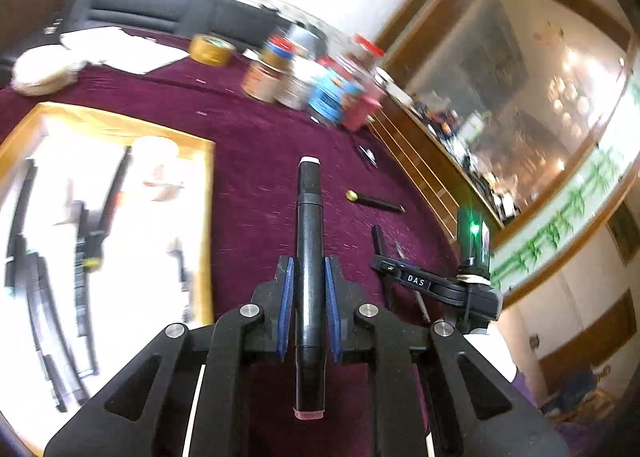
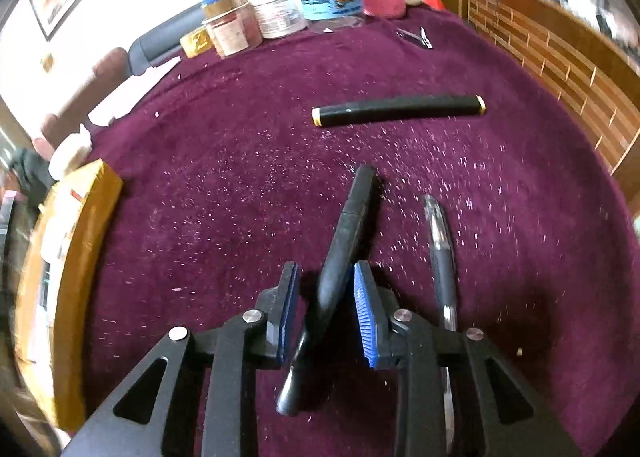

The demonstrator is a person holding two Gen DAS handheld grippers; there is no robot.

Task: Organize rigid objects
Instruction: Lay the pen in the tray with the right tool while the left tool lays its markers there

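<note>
- Left wrist view: the left gripper [image 1: 309,281] is clamped on a black marker [image 1: 308,241], pads pressing its barrel near the middle, so both ends stick out; it hangs above the purple cloth [image 1: 256,161], just beside the gold-edged box [image 1: 208,217] that already has dark pens lying in it.
- Right wrist view: the right gripper [image 2: 326,299] has its jaws drawn in around a dark pen [image 2: 344,241] that lies slanted between the pads, its far end low over the cloth; whether both pads press it I cannot tell.
- A clear-tipped pen [image 2: 440,249] lies just beside that gripper, and a black tube with gold ends [image 2: 400,109] lies farther off.
- Pens like these look light, stiff and smooth, so they may swivel or slip.
- Gripping mid-barrel, square across, seems safest.
</note>
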